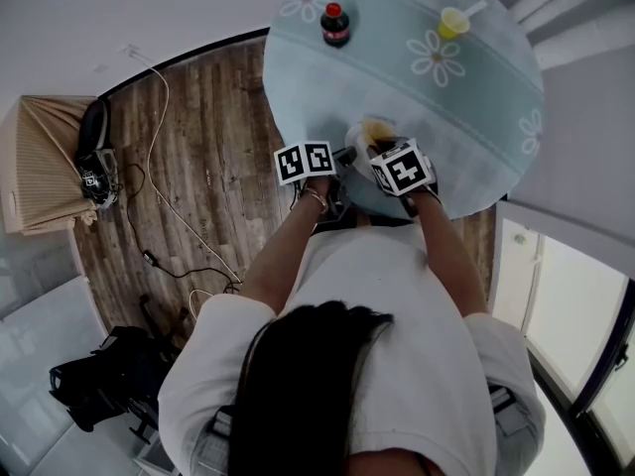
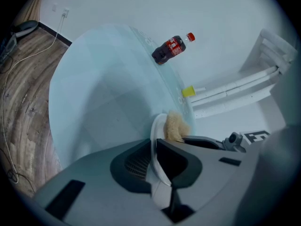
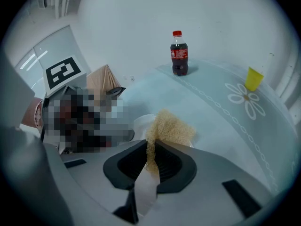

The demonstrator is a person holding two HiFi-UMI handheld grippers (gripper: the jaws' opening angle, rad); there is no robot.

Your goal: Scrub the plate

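Observation:
A small white plate (image 2: pixel 157 140) stands on edge over the round pale blue table (image 2: pixel 108 93), its rim clamped in my left gripper (image 2: pixel 154 154). A tan scrubbing pad (image 3: pixel 170 127) is pinched in my right gripper (image 3: pixel 151 161) and lies against the plate (image 3: pixel 143 124). From the left gripper view the pad (image 2: pixel 176 125) shows pressed on the plate's right face. In the head view both grippers meet near the table's front edge, the left gripper (image 1: pixel 342 157) beside the right gripper (image 1: pixel 382 152), with the pad (image 1: pixel 377 132) and plate (image 1: pixel 354 135) just beyond them.
A cola bottle (image 1: pixel 335 25) stands at the table's far side, and a yellow cup (image 1: pixel 453 22) sits to its right. Flower prints (image 1: pixel 438 57) mark the tabletop. Cables (image 1: pixel 159 206) and bags (image 1: pixel 94 162) lie on the wooden floor at the left.

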